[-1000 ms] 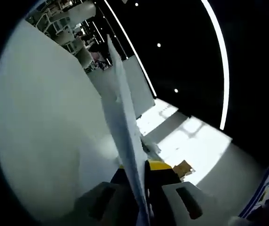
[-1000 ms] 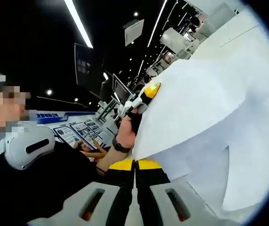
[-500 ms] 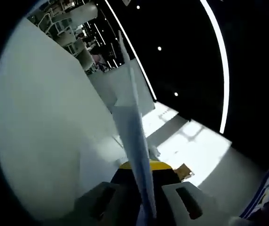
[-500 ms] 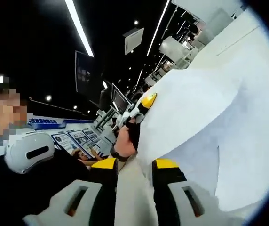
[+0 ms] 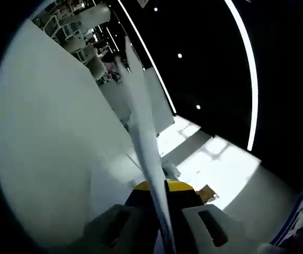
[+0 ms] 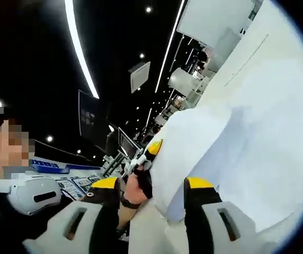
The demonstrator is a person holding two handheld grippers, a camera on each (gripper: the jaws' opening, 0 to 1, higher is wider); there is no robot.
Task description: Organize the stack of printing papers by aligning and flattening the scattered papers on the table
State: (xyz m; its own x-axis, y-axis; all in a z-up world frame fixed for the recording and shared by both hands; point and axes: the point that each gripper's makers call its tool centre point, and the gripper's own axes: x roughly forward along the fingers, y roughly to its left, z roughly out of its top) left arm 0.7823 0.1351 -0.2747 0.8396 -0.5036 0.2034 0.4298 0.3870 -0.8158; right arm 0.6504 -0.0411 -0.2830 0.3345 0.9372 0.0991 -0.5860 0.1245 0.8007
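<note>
While the left tongs [image 5: 161, 211] pinch the papers [image 5: 141, 127] edge-on, the right tongs [image 6: 151, 201] stand spread wide, the same white sheets bulging between them without a grip. Beyond lies the pale worktop [image 5: 45, 132]; the stack's far end blurs.

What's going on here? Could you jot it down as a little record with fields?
Being handled: stack of white papers, seen edge-on in the left gripper view
Left gripper: shut on the papers
Right gripper: open, jaws wide apart, papers beside them
Surface: white table
Who: a person holding both grippers, one hand visible
Surroundings: dark ceiling with strip lights
</note>
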